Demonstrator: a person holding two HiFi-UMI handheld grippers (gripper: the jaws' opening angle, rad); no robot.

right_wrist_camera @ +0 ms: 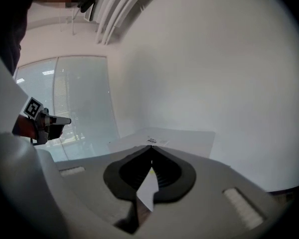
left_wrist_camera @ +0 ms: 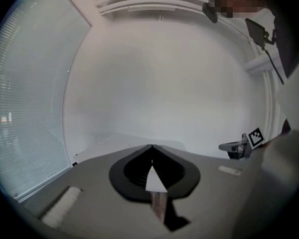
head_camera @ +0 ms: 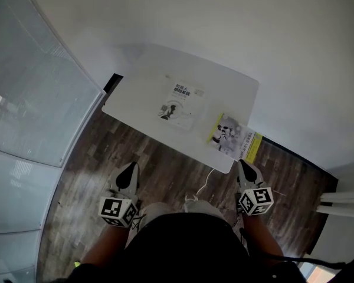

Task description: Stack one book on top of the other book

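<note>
A white rectangular tabletop (head_camera: 141,93) carried a white paperback book (head_camera: 180,105) and a yellow-edged paperback book (head_camera: 233,135), apart; left gripper (head_camera: 133,165) and right gripper (head_camera: 242,163) were both closed, empty.

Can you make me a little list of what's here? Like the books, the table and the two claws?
table: white, on a wooden floor
white book: lying flat mid-table
yellow-edged book: flat at the table's right edge, apart from the other
stacked: not yet
left claw: shut, empty, short of the table
right claw: shut, empty, short of the table
</note>
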